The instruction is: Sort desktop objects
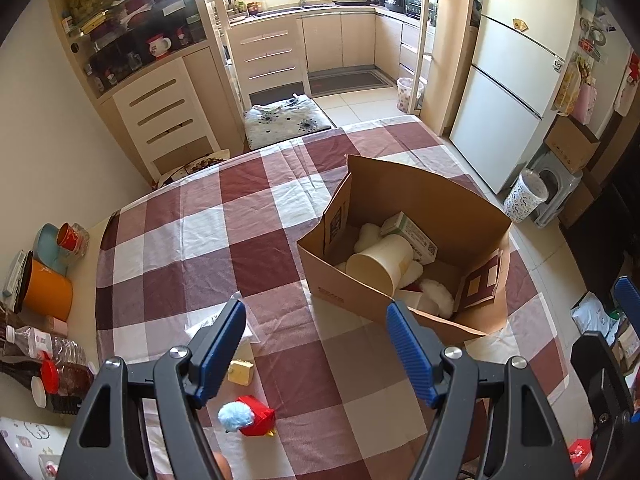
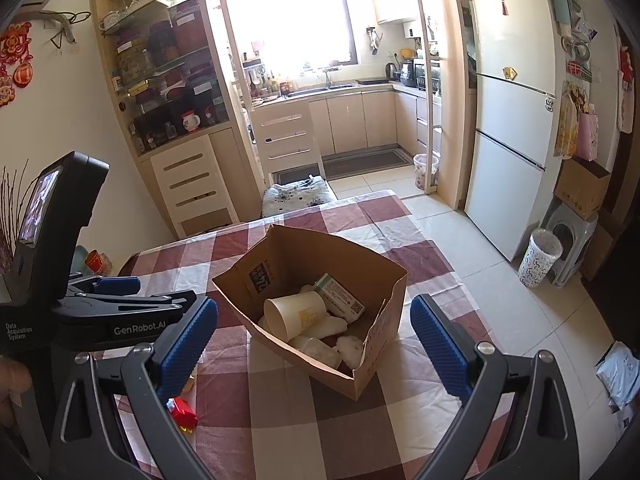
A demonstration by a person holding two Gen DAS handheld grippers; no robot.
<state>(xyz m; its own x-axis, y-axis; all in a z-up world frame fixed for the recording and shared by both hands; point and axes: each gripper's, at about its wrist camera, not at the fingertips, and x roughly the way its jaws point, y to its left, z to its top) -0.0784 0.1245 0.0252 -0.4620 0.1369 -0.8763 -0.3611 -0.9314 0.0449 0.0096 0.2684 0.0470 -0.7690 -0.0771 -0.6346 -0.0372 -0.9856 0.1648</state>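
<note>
- Blue-padded fingers of the left gripper (image 1: 316, 344) fill the bottom of the left wrist view, jaws spread wide and holding nothing; the right gripper (image 2: 314, 346) sits likewise at the bottom of its own view, jaws spread and empty.
- Still loose on the checked tablecloth (image 1: 224, 216), low and left of centre in the left view, lie a red toy with a pale blue pompom (image 1: 248, 416), a small yellow block (image 1: 241, 372) just above it, and a white packet (image 1: 208, 326) partly hidden behind the left finger.
- Already sorted, in the cardboard box (image 1: 424, 196) at centre right: a paper cup (image 1: 378, 262) on its side, a small green-and-white carton (image 1: 412, 236) and white soft pieces.
- My reading is that the step in hand is fetching the next loose item, most likely the red toy, since it lies nearest the left gripper.
- To do it well, I would drop the left gripper over the toy's red body rather than the fluffy pompom, which would likely squash and slip.
- Keep the fingers clear of the yellow block so it is not nudged.
- Lift over the box's near wall before releasing; the inner flap (image 1: 482, 282) at the box's lower right could catch a low carry.
- Bottles and an orange tin (image 1: 48, 294) crowd the left edge, well apart from the toy.
</note>
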